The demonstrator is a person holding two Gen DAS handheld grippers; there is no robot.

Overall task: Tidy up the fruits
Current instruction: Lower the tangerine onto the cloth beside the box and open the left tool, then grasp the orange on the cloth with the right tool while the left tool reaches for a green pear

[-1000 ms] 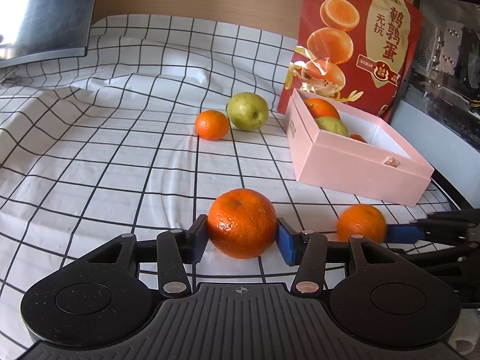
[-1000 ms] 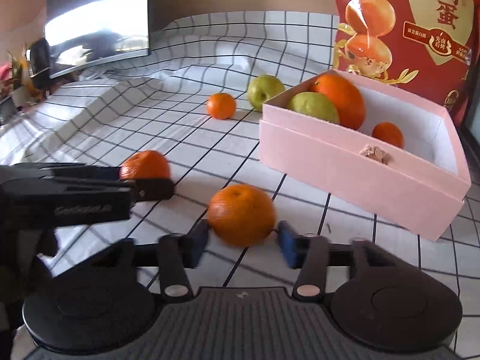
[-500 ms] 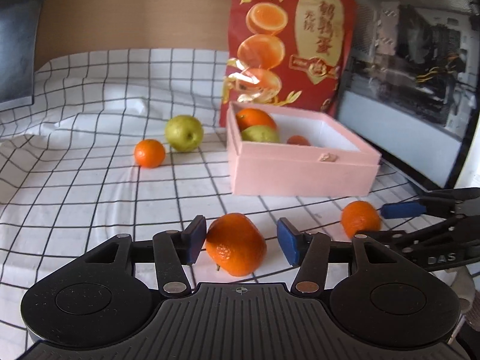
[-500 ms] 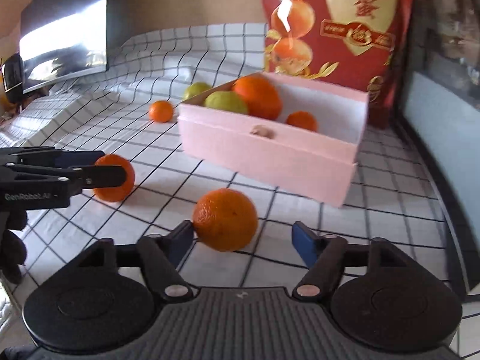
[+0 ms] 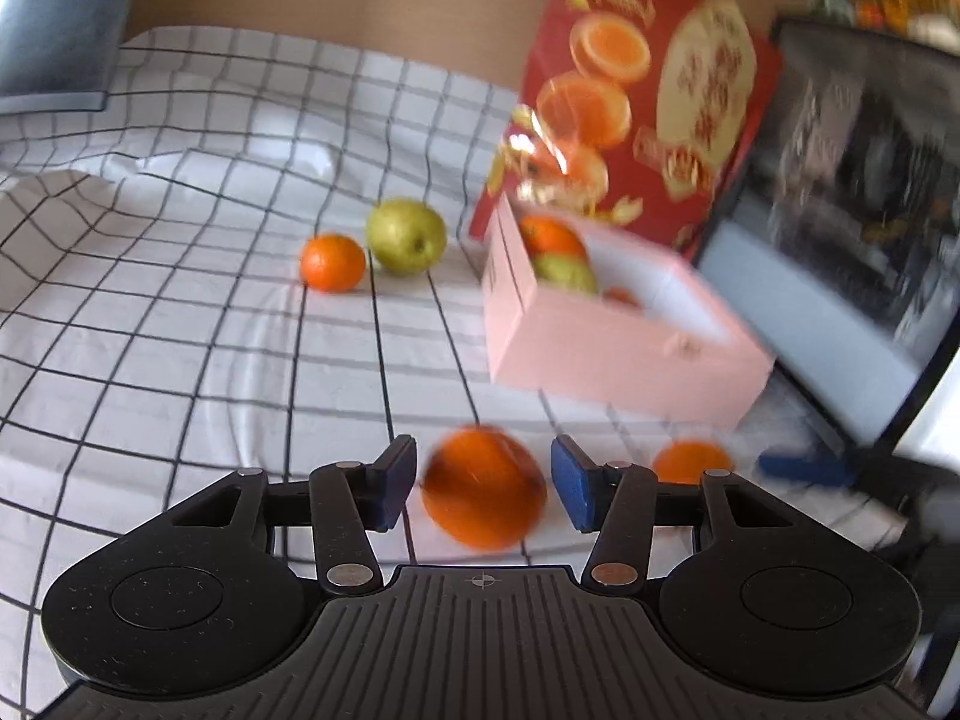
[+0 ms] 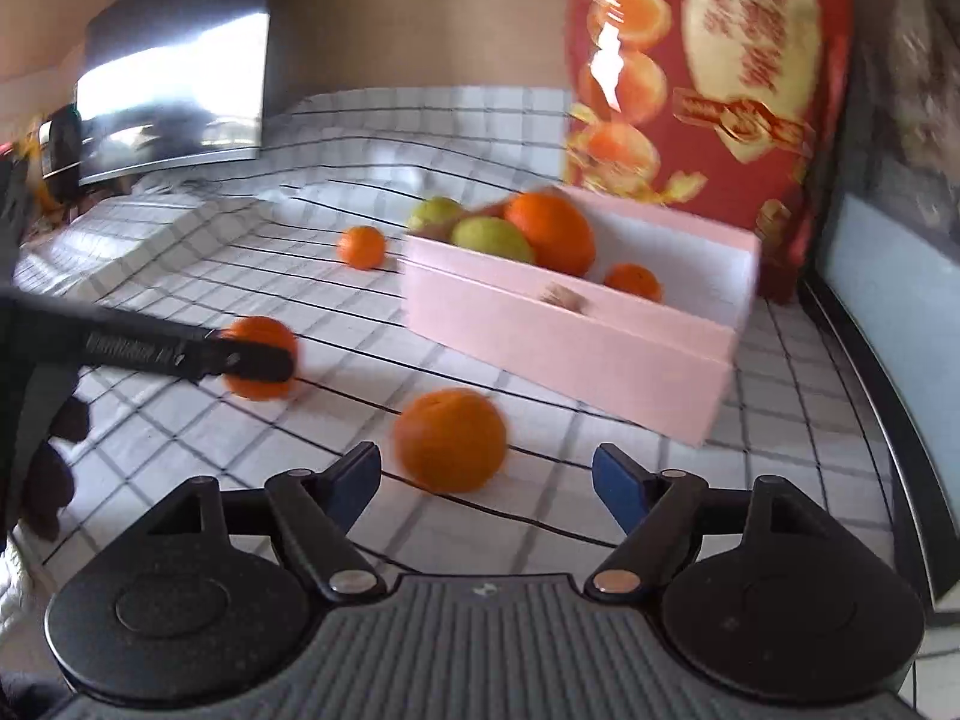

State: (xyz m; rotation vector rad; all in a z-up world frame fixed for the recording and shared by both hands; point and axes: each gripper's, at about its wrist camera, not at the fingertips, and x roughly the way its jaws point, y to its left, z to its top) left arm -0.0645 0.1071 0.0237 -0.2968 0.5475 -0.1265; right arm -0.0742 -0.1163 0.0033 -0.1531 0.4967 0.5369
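Observation:
A pink box (image 5: 624, 354) holds an orange, a green pear and a small tangerine; it also shows in the right wrist view (image 6: 570, 330). My left gripper (image 5: 483, 483) is open with a blurred orange (image 5: 483, 495) lying loose between its jaws on the checked cloth. My right gripper (image 6: 486, 480) is open, and another orange (image 6: 450, 441) lies just ahead of it, nearer the left jaw. A small tangerine (image 5: 332, 262) and a green pear (image 5: 407, 235) lie on the cloth left of the box.
A red snack bag (image 5: 636, 96) stands behind the box. A dark glass-fronted case (image 5: 852, 204) lies to the right. A monitor (image 6: 174, 90) stands at the far left. The checked cloth (image 5: 150, 330) is rumpled at the left.
My left gripper let go of its orange, which now lies loose between open jaws. My right gripper opened wider and its orange rests free. Both views swung and blurred.

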